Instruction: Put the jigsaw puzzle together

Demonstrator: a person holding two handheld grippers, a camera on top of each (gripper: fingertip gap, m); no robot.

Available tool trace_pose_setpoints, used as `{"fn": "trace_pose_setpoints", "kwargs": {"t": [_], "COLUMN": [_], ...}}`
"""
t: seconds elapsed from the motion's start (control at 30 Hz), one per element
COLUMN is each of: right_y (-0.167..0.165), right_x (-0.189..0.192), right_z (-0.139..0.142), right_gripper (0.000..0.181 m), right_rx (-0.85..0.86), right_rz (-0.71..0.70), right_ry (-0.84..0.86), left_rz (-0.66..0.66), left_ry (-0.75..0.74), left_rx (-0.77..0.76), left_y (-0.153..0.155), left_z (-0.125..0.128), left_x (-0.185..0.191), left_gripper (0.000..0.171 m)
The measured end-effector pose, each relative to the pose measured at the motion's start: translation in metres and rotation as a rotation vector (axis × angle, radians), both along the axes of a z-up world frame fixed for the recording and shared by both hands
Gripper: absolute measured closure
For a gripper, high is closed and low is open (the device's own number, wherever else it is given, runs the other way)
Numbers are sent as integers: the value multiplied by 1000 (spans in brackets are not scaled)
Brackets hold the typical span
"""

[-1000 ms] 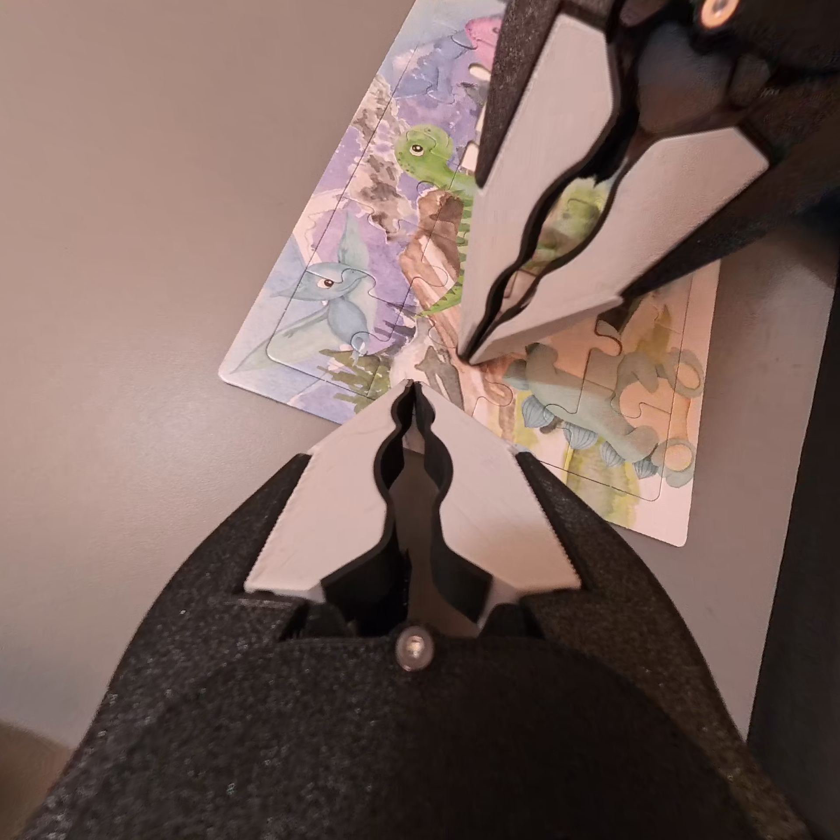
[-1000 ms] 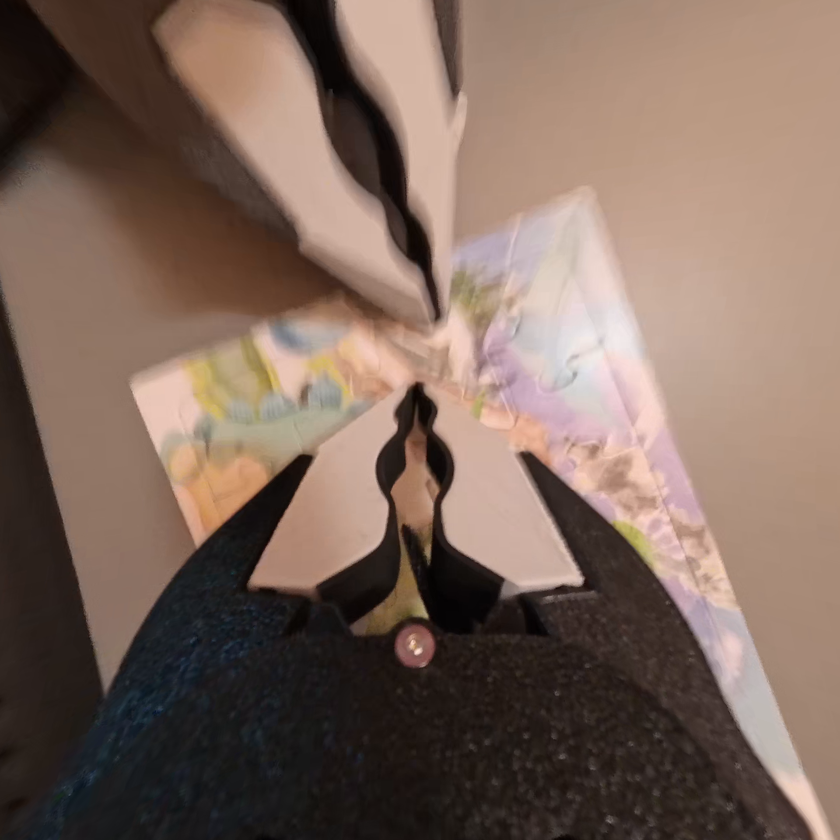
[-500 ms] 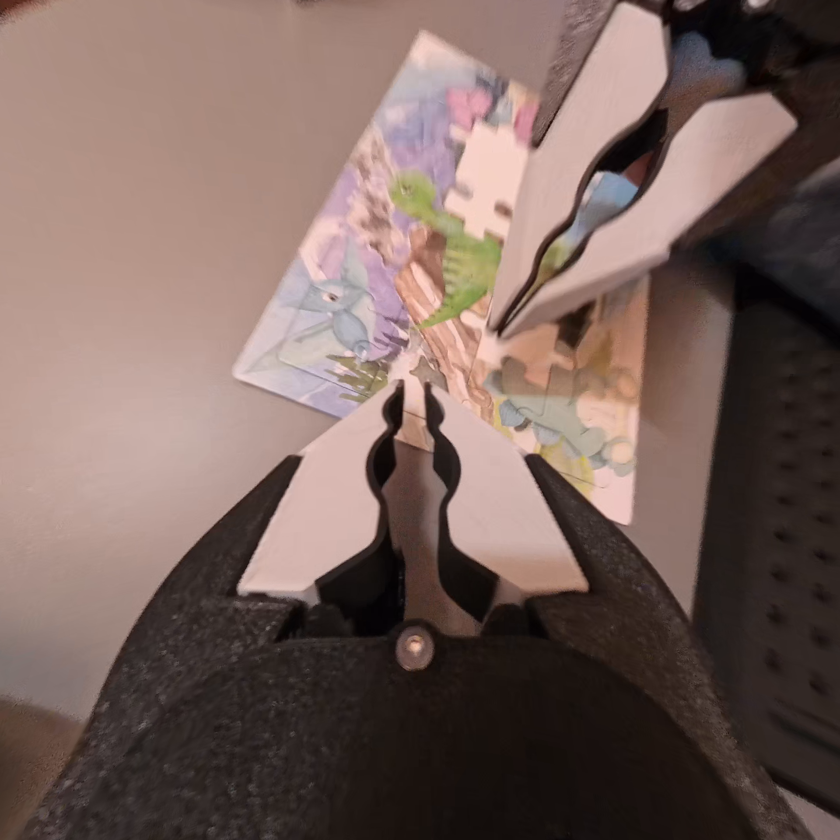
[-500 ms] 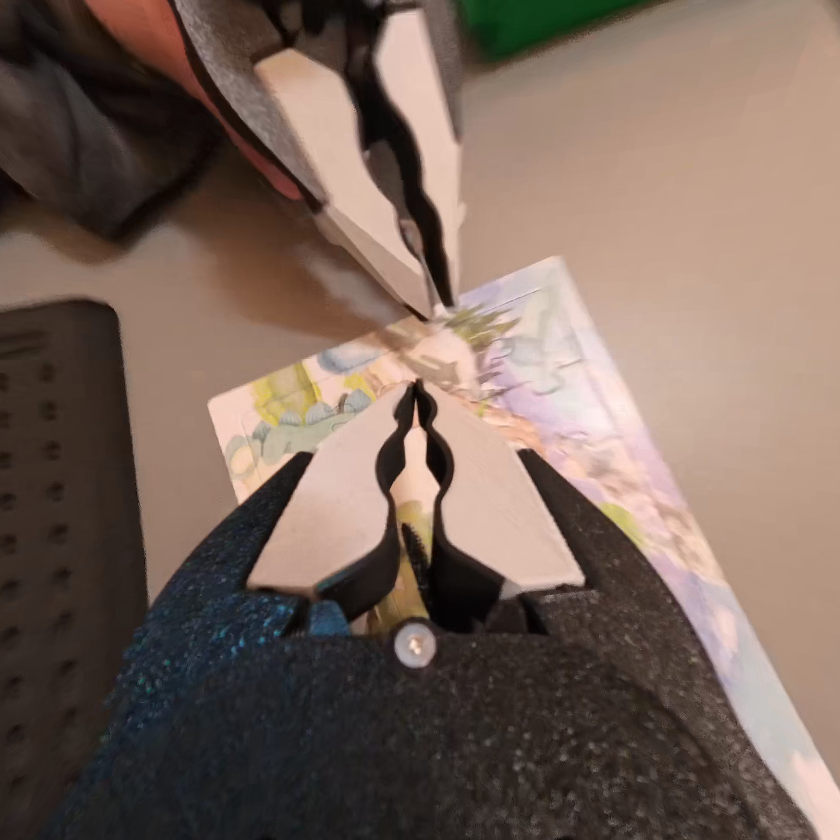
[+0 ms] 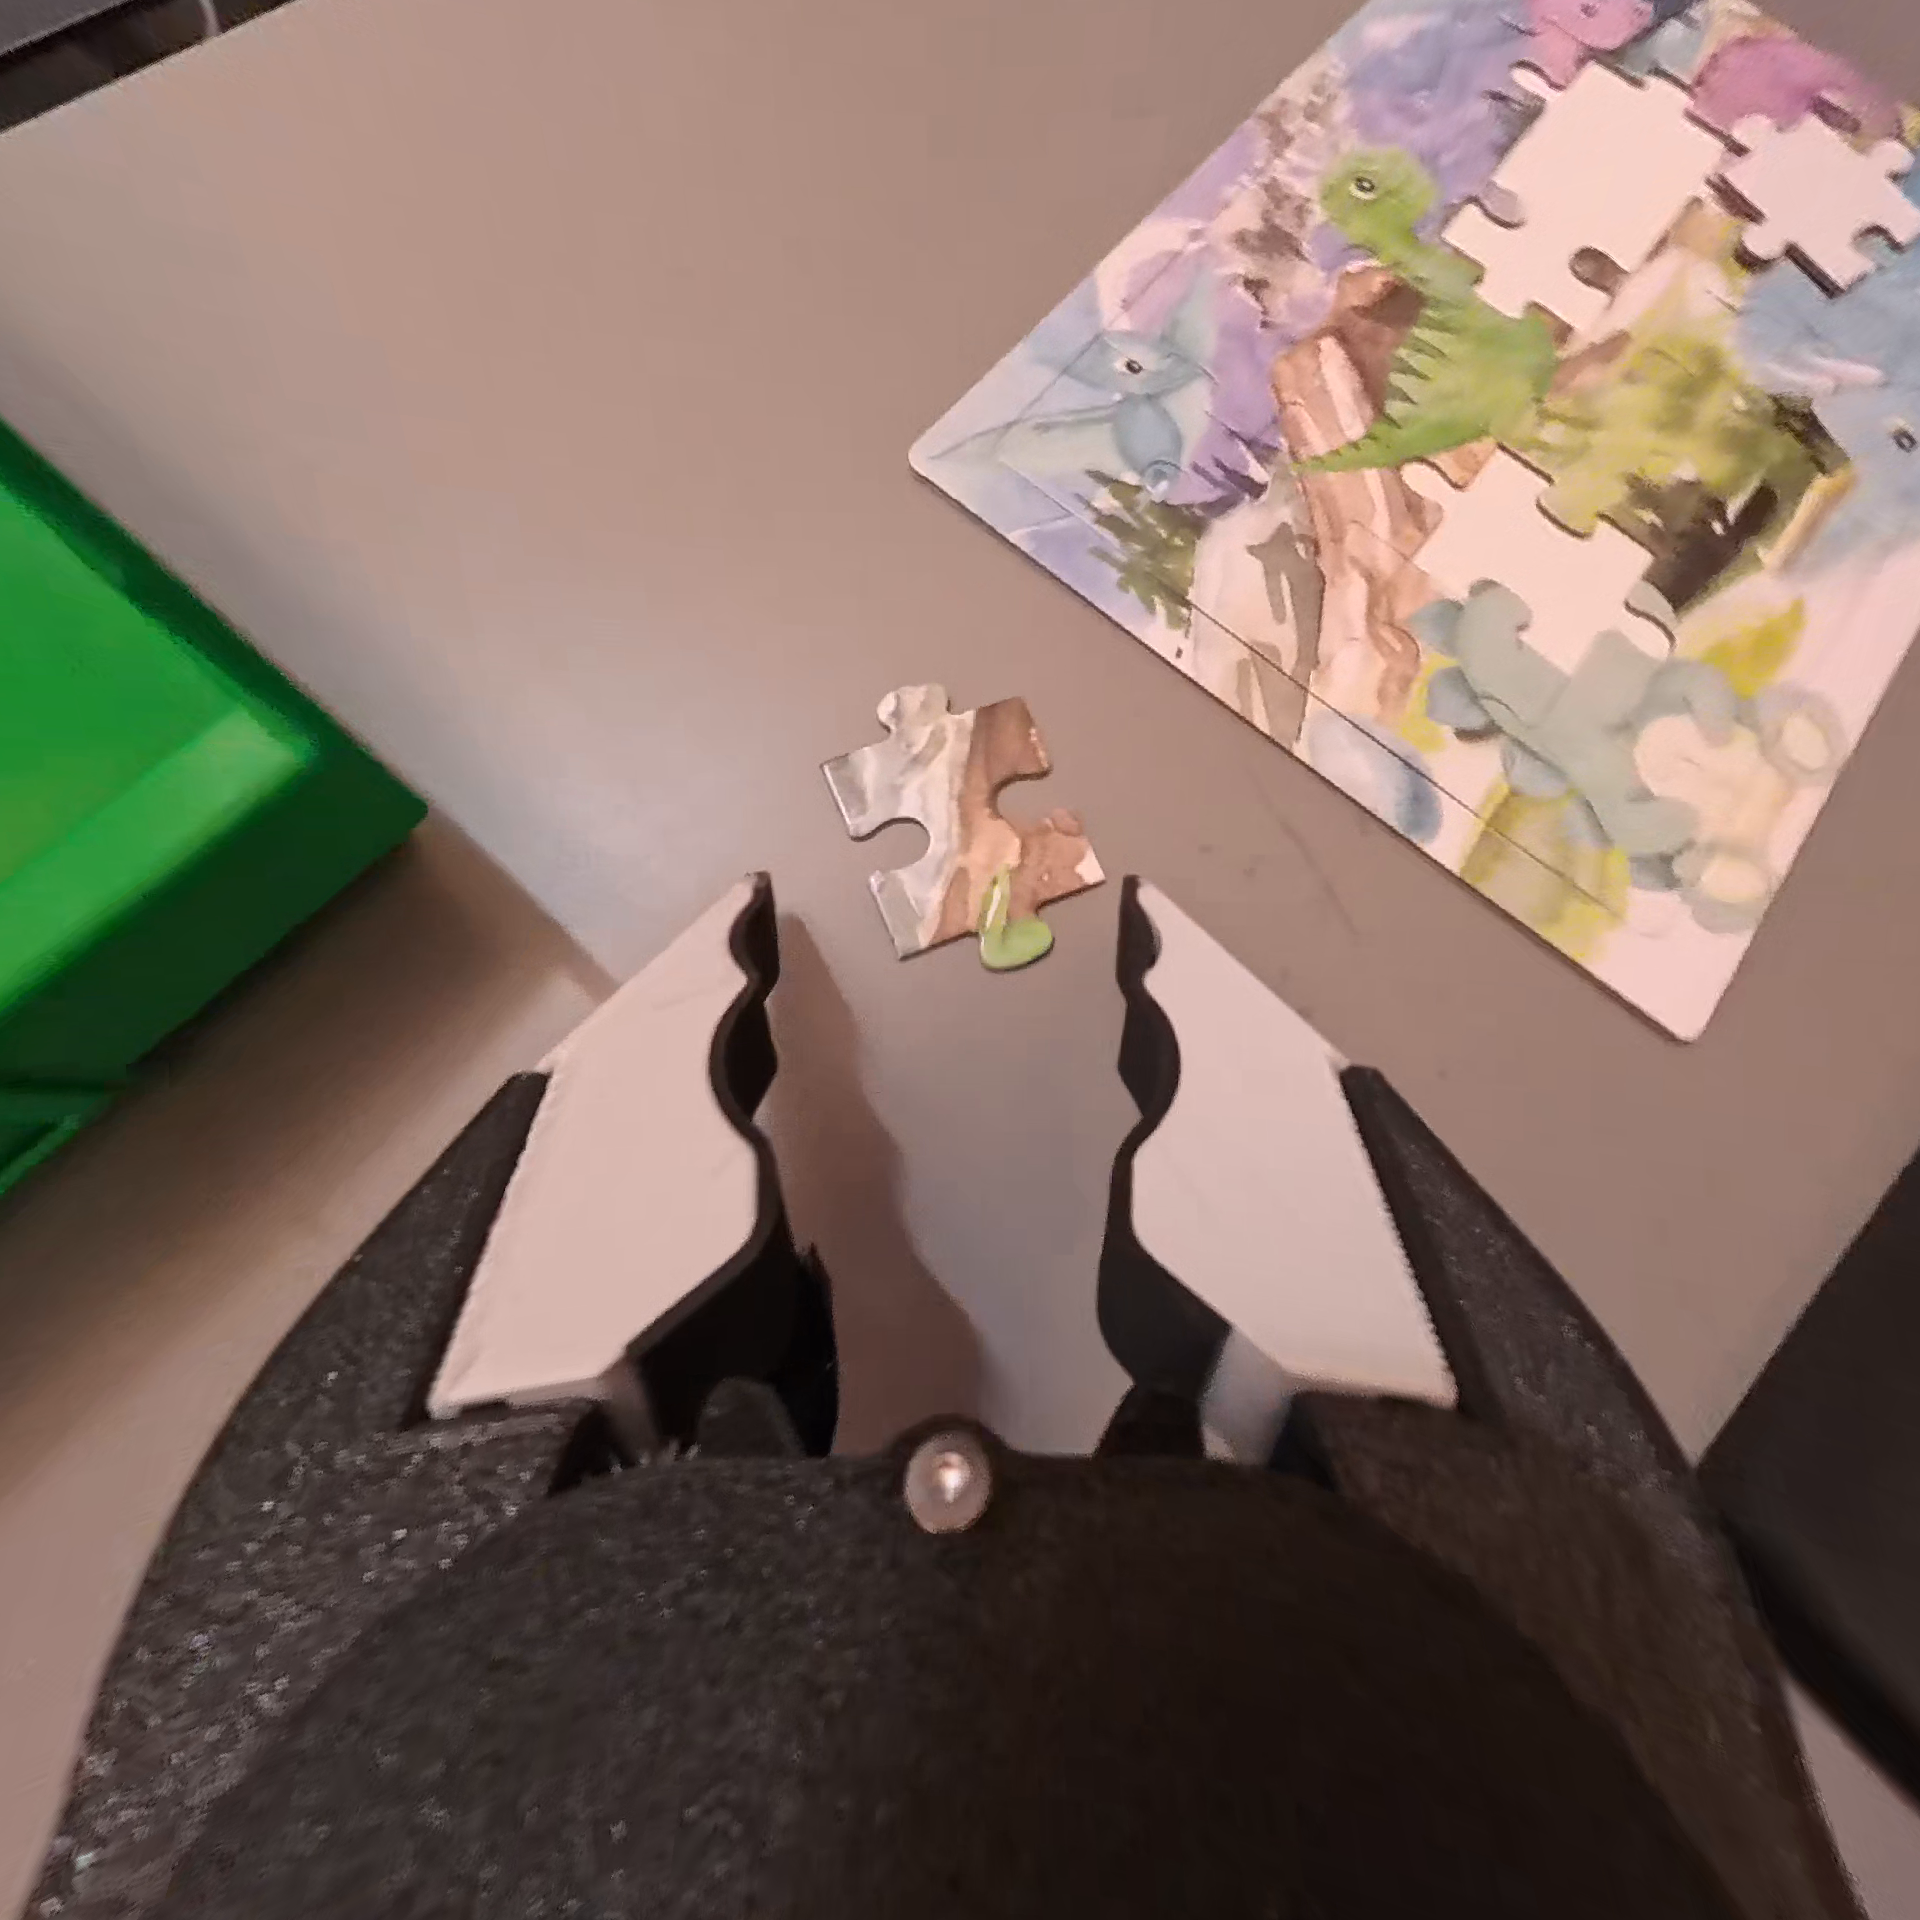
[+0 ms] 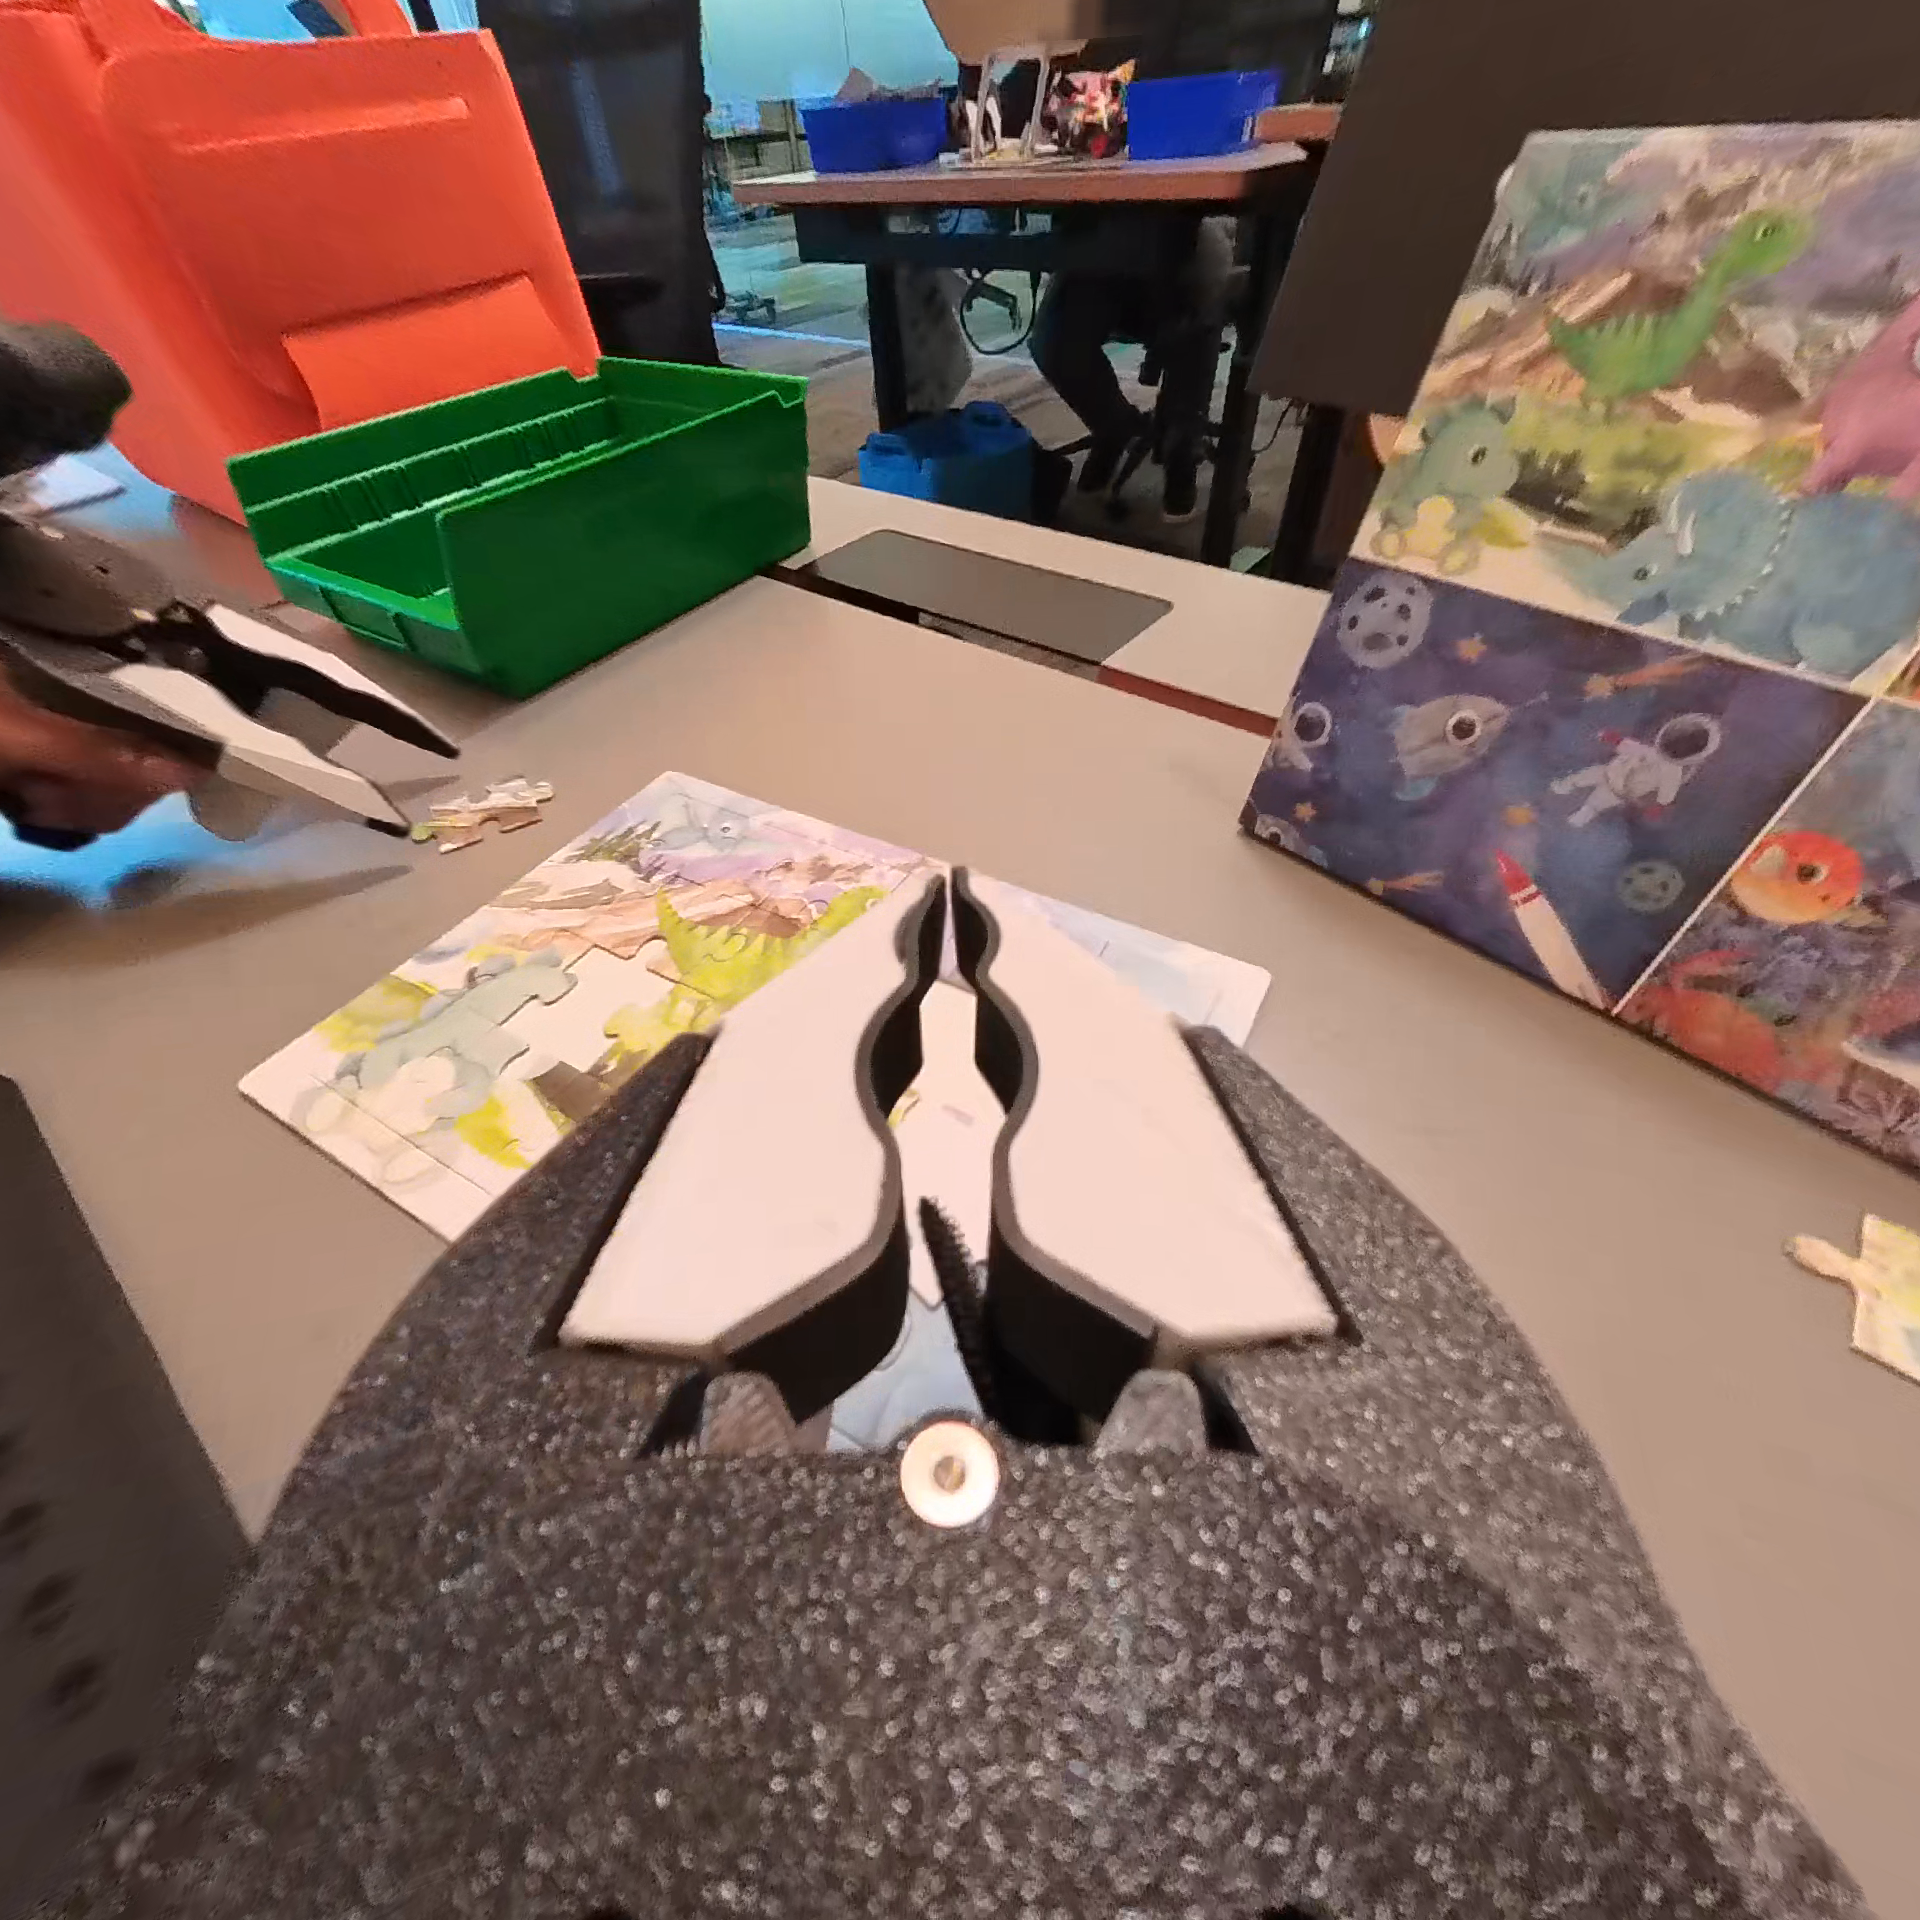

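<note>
Left tool [image 5: 940, 904]: black foam-covered body with two white fingers, spread wide and holding nothing; it hangs low over the grey table [image 5: 520, 416].
Loose piece [image 5: 961, 831]: flat cardboard jigsaw piece printed in brown, grey and white with a green blob. It lies on the table just beyond the left fingertips, apart from the board.
Right tool [image 6: 951, 883]: same build, fingertips nearly touching, nothing visible between them; it hangs above the board's near edge.
Second loose piece [image 6: 1870, 1294]: pale yellow, on the table at the right tool's far right.
Puzzle board [image 5: 1351, 520]: rectangular dinosaur-picture jigsaw tray lying flat. Most pieces are seated; several white gaps remain.
Progress: judged well advanced; the empty slots and both loose pieces are left.
Green plastic bin [image 6: 540, 520]: beyond the board, in front of an orange container [image 6: 260, 208].
Picture box [image 6: 1610, 571]: stands upright at the far right.
</note>
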State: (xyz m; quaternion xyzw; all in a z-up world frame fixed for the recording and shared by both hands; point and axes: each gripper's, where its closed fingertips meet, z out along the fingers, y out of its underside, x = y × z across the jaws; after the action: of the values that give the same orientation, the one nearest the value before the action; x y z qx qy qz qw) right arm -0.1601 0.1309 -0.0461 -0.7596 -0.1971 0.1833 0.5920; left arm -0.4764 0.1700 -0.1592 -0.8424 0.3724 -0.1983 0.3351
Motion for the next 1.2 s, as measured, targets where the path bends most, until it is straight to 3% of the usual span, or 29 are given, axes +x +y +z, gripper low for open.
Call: {"fn": "trace_pose_setpoints", "kwargs": {"t": [0.13, 0.33, 0.4, 0.6, 0.73, 0.8, 0.93, 1.03, 1.2], "right_y": [1, 1, 2, 1, -5, -3, 0, 1, 1], "right_x": [-2, -2, 0, -8, -18, -17, -14, -12, -9], "right_z": [-12, -13, -13, -26, -30, -32, -49, -56, -61], "right_gripper": [181, 181, 181, 181, 181, 181, 181, 181, 181], "right_rx": [-16, 0, 8, -82, -85, -86, -163, -197, -226], "right_rz": [-12, -22, -29, 27, 56, 41, 29, 25, 24], "right_ry": [-84, -117, -91, 31, -34, -56, -90, -93, -78], "left_rz": [96, 271, 284, 303, 286, 196, -173, -445, -624], "left_ry": [4, 69, 80, 133, 124, 76, 17, 65, 127], "left_rx": [-5, 24, 32, 52, 85, 119, 160, 187, 118], "left_y": [0, 3, 0, -4, -10, -16, -31, -35, -15], "left_z": [-8, -11, -11, -9, 5, 22, 46, 38, 18], "left_x": [11, 13, 15, 13, 23, 51, 142, 196, 229], "left_gripper": [93, 112, 125, 126, 126, 126, 126, 125, 126]}}
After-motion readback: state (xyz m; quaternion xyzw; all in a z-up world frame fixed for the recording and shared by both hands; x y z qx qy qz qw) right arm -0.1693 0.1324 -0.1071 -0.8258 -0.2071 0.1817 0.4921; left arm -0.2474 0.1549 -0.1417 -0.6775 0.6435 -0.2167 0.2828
